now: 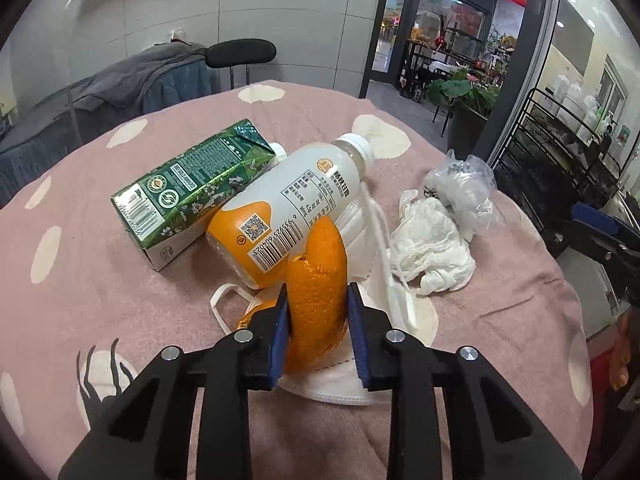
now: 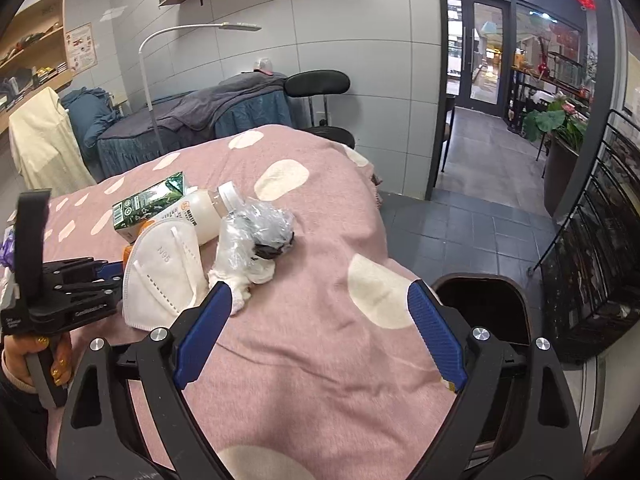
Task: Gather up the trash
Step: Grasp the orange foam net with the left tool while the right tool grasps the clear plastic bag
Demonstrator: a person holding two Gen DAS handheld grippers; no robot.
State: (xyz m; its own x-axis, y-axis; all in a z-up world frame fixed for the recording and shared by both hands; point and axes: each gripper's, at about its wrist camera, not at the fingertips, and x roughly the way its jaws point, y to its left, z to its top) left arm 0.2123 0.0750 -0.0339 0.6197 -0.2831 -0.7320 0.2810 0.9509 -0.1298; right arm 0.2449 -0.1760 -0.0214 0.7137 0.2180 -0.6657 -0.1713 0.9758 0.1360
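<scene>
above the pink spotted blanket (image 1: 100, 280), the left gripper (image 1: 316, 300) is pinching a curled, pebbly orange peel (image 1: 318, 280), while the right gripper (image 2: 320, 300) is gaping wide.

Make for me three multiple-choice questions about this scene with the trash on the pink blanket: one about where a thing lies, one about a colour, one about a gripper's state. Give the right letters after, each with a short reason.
1. Where does the plastic bottle lie?
A. against the green carton
B. inside the dark bin
C. on the floor

2. What colour are the pads of the right gripper?
A. red
B. blue
C. yellow

3. What is the state of the left gripper?
A. wide open, empty
B. shut on the orange peel
C. shut on the white mask

Answers:
1 A: bottle and carton touch side by side on the blanket.
2 B: both pads show blue.
3 B: the peel sits clamped between the pads.
</scene>
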